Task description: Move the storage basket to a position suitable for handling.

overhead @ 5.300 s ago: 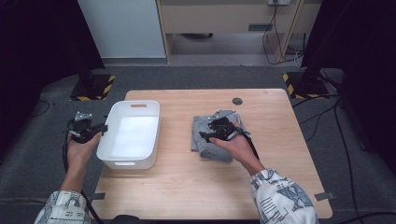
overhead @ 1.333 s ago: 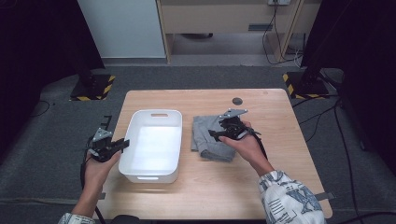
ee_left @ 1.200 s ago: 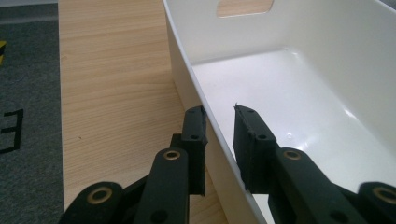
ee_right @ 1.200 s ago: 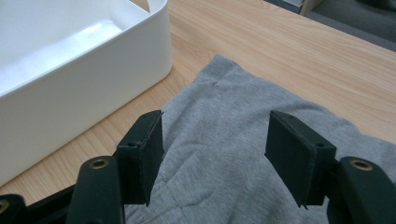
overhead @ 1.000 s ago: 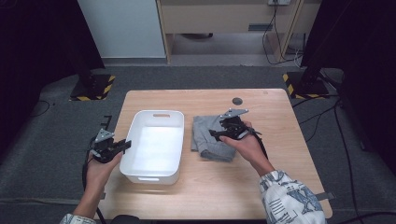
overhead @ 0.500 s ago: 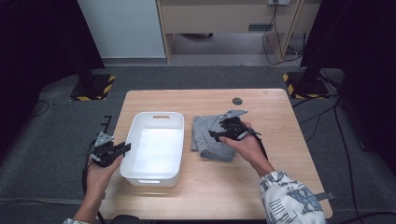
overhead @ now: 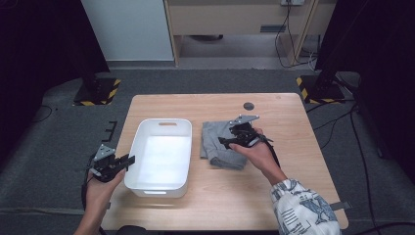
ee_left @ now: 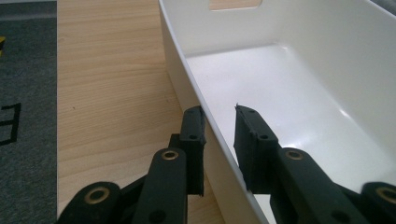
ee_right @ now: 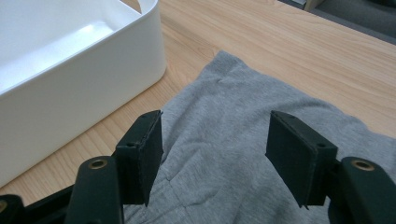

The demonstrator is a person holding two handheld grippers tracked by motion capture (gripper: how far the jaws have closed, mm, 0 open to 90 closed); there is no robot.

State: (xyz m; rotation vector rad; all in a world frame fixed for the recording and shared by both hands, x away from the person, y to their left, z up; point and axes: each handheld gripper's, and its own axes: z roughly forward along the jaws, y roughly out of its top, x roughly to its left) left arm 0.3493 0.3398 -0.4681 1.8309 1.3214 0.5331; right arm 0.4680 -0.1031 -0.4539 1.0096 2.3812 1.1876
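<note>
A: Left tool (ee_left: pixel 218 122) – state? 
B: Jaws are seen straddling the near side wall of the white rectangular plastic tub (ee_left: pixel 299 70), one outside, one inside; the gap is narrow, but contact of the pads w/ the wall can't be made out. Tub is set left of centre on the light wooden table (overhead: pixel 293 112).

A: Right tool (ee_right: pixel 215 144)? 
B: Spread wide, held just above the folded grey cotton garment (ee_right: pixel 243 116), nothing pinched. Garment lies just right of the tub.

A: Handling? 
B: Tub is judged stiff, light, smooth – prob. slippery; best taken at the rim or the handle slot. Garment is soft, floppy; a fold or thick edge should be pinched.

A: Anything unclear? 
B: Garment's far edge is cut off; type of clothing can't be told.
</note>
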